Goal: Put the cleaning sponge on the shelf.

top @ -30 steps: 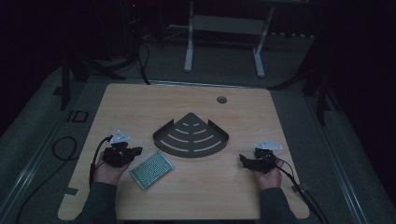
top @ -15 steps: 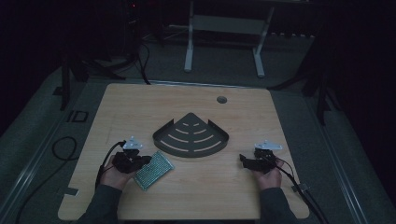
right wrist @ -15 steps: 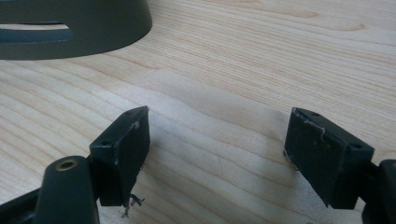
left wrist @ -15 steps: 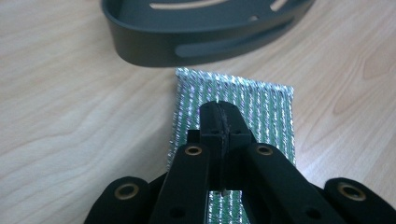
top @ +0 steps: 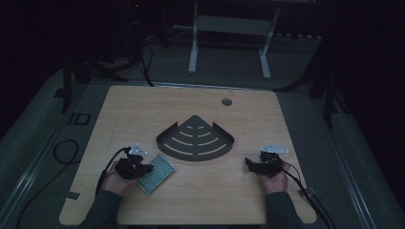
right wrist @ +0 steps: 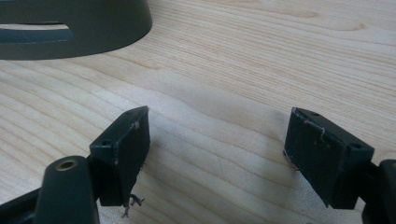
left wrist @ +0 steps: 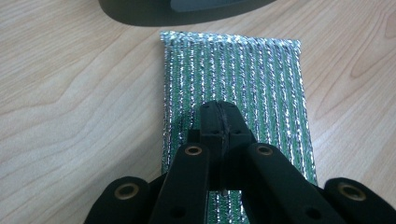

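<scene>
Dark room all round, pale wooden surface lit in the middle of the high view, with a white metal stand on the grey floor at the top of the frame. Lower left, a forearm comes up from the bottom edge and the left claw sits low, pointing right, its tips over the near end of the green scouring pad. In the left gripper view that claw is clenched, jaws pressed flat together with nothing between them, hovering over or resting on the glittery green pad; contact I cannot tell. Centre of the frame, the dark fan-shaped corner rack lies flat, just above the pad. Lower right, the other forearm holds the right claw low and pointing left, well apart from the rack. In its own view the right claw is released, jaws spread wide over bare wood.
</scene>
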`<action>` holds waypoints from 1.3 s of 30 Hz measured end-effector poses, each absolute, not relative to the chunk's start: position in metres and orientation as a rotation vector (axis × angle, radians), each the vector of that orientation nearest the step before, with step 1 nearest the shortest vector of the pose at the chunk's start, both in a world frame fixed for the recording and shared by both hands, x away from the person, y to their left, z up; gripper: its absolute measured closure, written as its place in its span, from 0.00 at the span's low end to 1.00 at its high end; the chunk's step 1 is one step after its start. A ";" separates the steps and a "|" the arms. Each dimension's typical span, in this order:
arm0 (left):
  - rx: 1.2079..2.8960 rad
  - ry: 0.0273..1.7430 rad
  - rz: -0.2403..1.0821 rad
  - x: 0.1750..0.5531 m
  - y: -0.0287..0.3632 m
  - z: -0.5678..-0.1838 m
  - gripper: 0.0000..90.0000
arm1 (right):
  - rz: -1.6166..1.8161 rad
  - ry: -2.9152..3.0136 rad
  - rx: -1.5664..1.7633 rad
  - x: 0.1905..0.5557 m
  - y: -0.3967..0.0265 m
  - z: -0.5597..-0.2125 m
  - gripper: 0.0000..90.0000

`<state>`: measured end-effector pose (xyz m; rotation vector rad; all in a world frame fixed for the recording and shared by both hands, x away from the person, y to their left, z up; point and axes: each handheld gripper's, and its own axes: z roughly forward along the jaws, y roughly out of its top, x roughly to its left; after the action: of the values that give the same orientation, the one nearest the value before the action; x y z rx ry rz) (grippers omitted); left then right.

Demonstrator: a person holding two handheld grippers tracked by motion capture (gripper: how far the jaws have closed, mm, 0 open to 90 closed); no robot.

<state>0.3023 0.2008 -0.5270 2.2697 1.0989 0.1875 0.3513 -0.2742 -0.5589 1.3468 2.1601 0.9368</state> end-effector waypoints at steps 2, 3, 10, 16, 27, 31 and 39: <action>2.280 1.096 0.184 0.302 0.203 -0.526 1.00 | 0.937 2.160 1.347 0.351 -0.274 -0.559 0.24; 2.284 1.097 0.184 0.302 0.205 -0.526 1.00 | 0.937 2.160 1.347 0.351 -0.274 -0.559 0.24; 2.308 1.107 0.197 0.302 0.221 -0.525 1.00 | 0.936 2.160 1.347 0.351 -0.274 -0.559 0.24; 2.270 1.148 0.176 0.306 0.232 -0.522 0.91 | 0.937 2.160 1.347 0.351 -0.274 -0.559 0.24; 2.265 1.163 0.168 0.317 0.239 -0.508 0.80 | 0.937 2.160 1.347 0.351 -0.274 -0.559 0.24; 2.274 1.174 0.160 0.323 0.240 -0.505 0.77 | 0.938 2.159 1.349 0.351 -0.274 -0.559 0.24; 2.306 1.197 0.123 0.335 0.239 -0.506 0.73 | 0.938 2.159 1.348 0.351 -0.274 -0.559 0.24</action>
<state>0.3354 0.2391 -0.5057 2.3064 1.1968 0.1229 0.3513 -0.2741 -0.5590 1.3476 2.1589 0.9380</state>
